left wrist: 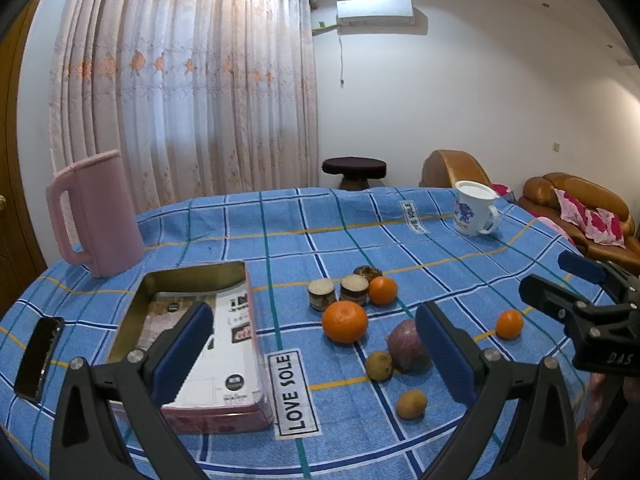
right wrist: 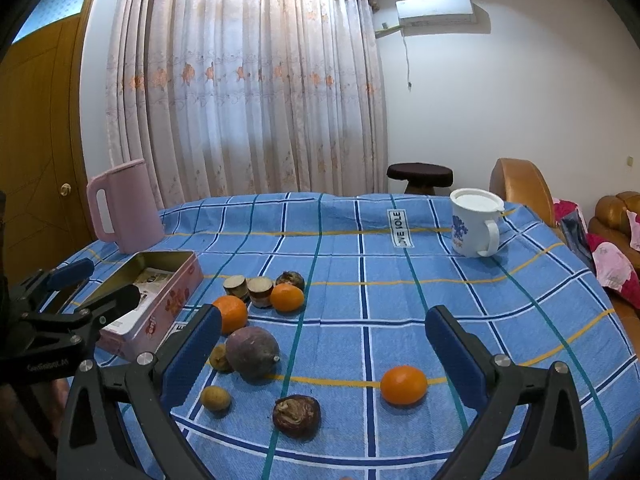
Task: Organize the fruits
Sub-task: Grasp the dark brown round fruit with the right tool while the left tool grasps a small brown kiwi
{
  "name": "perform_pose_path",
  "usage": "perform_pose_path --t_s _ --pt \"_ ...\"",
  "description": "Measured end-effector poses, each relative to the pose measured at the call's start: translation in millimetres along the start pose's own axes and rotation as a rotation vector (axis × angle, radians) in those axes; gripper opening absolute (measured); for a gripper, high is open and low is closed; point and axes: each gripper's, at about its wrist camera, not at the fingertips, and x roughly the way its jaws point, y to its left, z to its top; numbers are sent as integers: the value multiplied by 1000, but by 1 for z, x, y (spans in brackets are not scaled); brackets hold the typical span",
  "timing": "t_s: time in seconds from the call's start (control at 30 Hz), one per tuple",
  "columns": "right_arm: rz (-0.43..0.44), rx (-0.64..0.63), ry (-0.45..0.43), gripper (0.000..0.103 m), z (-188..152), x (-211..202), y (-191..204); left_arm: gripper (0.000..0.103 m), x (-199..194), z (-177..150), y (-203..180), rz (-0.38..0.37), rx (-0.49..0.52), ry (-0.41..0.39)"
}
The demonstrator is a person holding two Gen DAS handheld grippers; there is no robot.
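Note:
Fruits lie on the blue checked tablecloth (left wrist: 352, 236). In the left wrist view a big orange (left wrist: 345, 321), a smaller orange (left wrist: 383, 290), a third orange (left wrist: 509, 323), a purple fruit (left wrist: 405, 345), two small brown fruits (left wrist: 379, 365) and two cut cane pieces (left wrist: 322, 294) show. An open pink tin (left wrist: 208, 344) lies at the left. My left gripper (left wrist: 312, 356) is open and empty above the tin's right side. In the right wrist view my right gripper (right wrist: 322, 354) is open and empty above an orange (right wrist: 403, 385), a dark water chestnut (right wrist: 296, 415) and the purple fruit (right wrist: 252, 353).
A pink jug (left wrist: 96, 216) stands at the back left, a white mug (left wrist: 474, 208) at the back right. A phone (left wrist: 38, 358) lies left of the tin. A brown sofa (left wrist: 576, 204) and a dark stool (left wrist: 354, 172) stand beyond the table.

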Motion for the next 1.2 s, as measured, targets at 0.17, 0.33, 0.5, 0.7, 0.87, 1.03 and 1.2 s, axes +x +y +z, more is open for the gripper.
perform_pose_path --t_s 0.17,0.33,0.5,0.7,0.87,1.03,1.2 --pt "-38 8 32 102 -11 4 -11 103 9 -16 -3 -3 10 38" --pt "-31 -26 94 101 -32 14 -8 103 18 -30 -13 -20 31 75" --pt "0 -86 156 87 -51 27 3 102 25 -41 -18 -49 25 107" --pt "50 -102 238 75 -64 47 9 97 21 -43 -31 -61 62 82" --pt "94 -100 288 43 -73 60 9 91 31 -49 -39 -101 72 137" --pt "119 -89 273 42 -74 57 4 68 40 -54 -44 -160 57 193" --pt "97 -69 244 42 -70 52 -5 58 54 -63 -54 -217 47 269"
